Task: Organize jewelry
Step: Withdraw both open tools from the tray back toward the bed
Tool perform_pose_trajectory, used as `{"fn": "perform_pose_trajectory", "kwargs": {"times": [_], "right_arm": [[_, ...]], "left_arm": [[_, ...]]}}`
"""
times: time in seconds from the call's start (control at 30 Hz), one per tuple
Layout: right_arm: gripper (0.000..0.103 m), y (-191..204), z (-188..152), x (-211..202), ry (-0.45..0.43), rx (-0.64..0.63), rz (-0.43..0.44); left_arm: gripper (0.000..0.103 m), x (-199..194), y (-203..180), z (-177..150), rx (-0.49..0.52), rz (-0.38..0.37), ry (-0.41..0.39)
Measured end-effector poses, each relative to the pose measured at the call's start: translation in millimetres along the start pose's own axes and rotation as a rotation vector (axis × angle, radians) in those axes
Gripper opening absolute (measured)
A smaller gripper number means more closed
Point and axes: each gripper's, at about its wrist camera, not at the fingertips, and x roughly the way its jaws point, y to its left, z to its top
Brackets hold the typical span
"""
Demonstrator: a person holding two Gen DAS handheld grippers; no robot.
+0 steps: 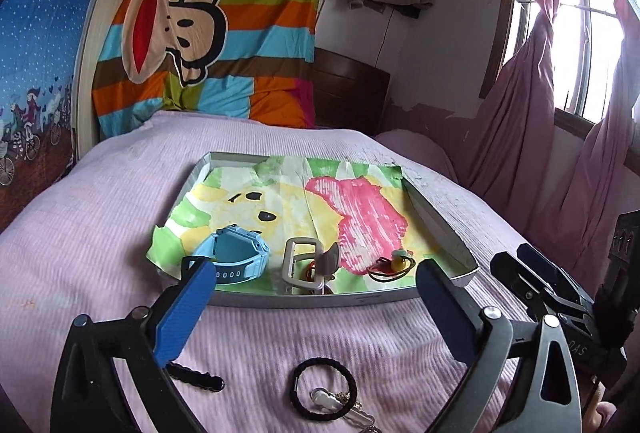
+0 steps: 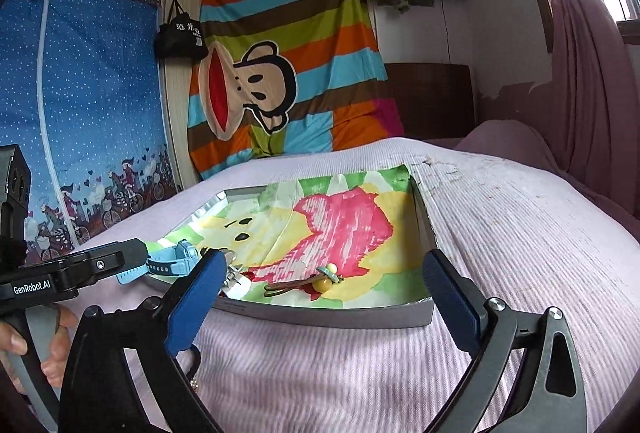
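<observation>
Blue watch (image 1: 236,253) half-hidden by left tool (image 1: 316,297) | both tools released | key (image 1: 344,407) cut off

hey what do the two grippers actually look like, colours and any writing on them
Both match: the left gripper and the right gripper each have two flat blue fingers with a ribbed face, mounted on black arms with silver bolts. Seen from the right wrist camera, the left gripper's black body carries white lettering reading GenRobot.AI. No cables or sleeves show, and a bare hand grips its grey handle.
</observation>
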Motion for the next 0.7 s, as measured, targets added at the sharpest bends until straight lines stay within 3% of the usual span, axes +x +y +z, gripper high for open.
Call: {"fn": "perform_pose_trajectory", "kwargs": {"times": [0.43,0.7], "right_arm": [[0.102,17.1,-12.0,-60.3,-0.111,-0.021,0.015],[0.102,30.0,-25.6,-83.1,-0.145,-0.041,0.031]], "left_arm": [[0.103,-45.4,10.4,-22.2,0.072,0.059,-0.120],[0.103,-69.2,20.8,-35.9,0.104,0.088,-0.153]]}}
